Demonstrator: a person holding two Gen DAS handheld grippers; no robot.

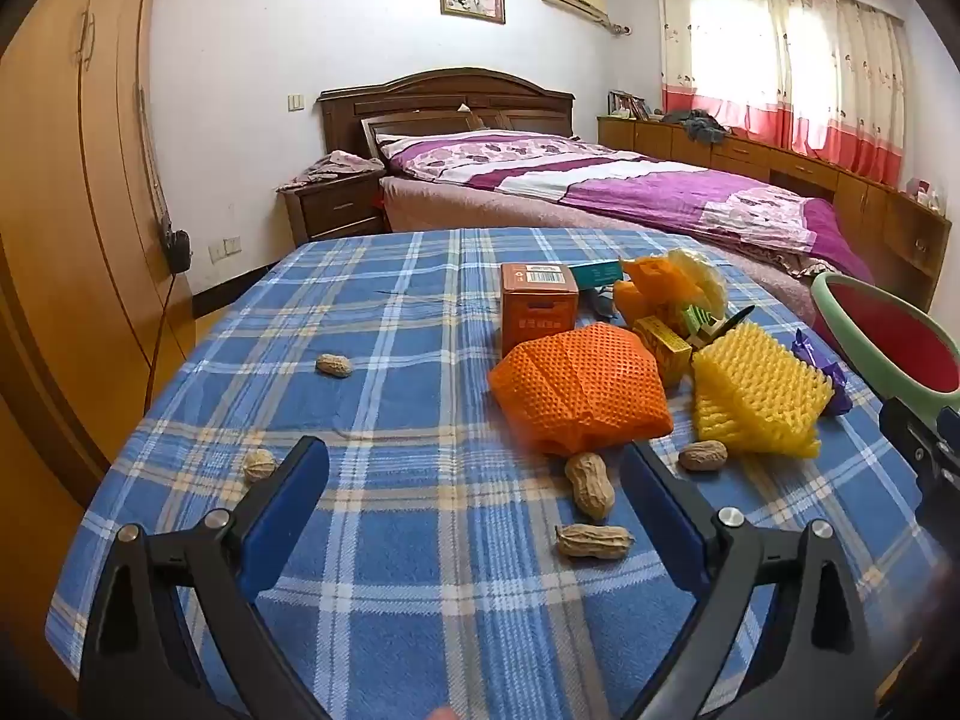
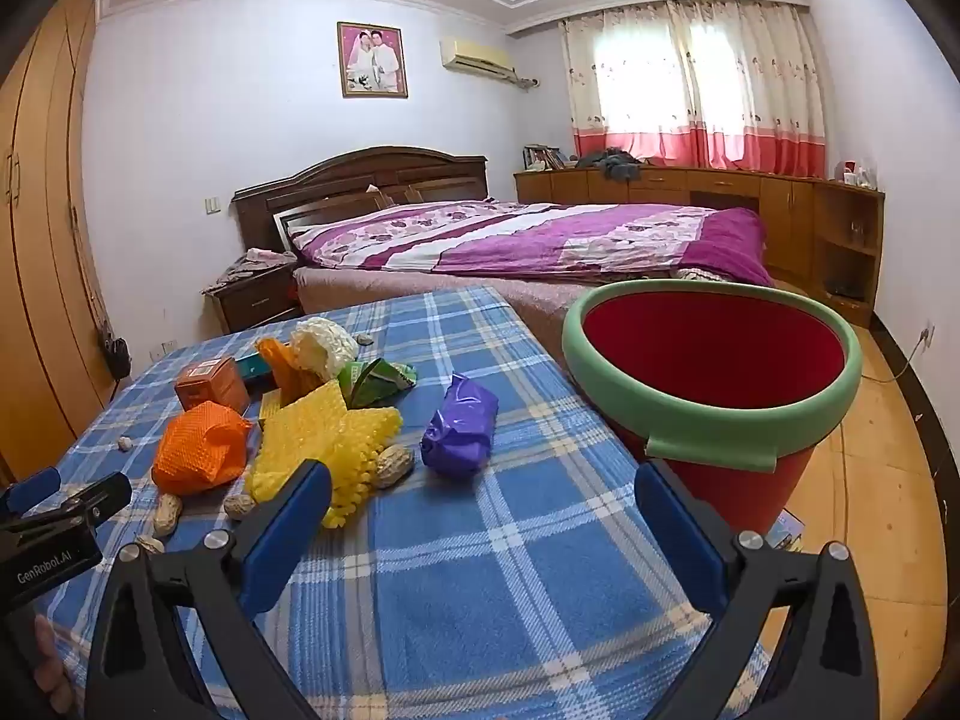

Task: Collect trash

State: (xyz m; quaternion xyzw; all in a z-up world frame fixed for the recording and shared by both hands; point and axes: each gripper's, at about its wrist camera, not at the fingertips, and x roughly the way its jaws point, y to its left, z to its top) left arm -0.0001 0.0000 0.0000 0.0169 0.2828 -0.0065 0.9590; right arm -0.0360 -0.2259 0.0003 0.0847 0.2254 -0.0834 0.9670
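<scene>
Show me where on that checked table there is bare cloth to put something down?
The plaid cloth is bare on the wardrobe side, save a lone peanut. The near strip before the purple wrapper, beside the red bin, is bare too. It is crowded around the orange net, yellow net and orange box.

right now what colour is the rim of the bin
Pale green, on a red bin; clearest in the right wrist view.
</scene>
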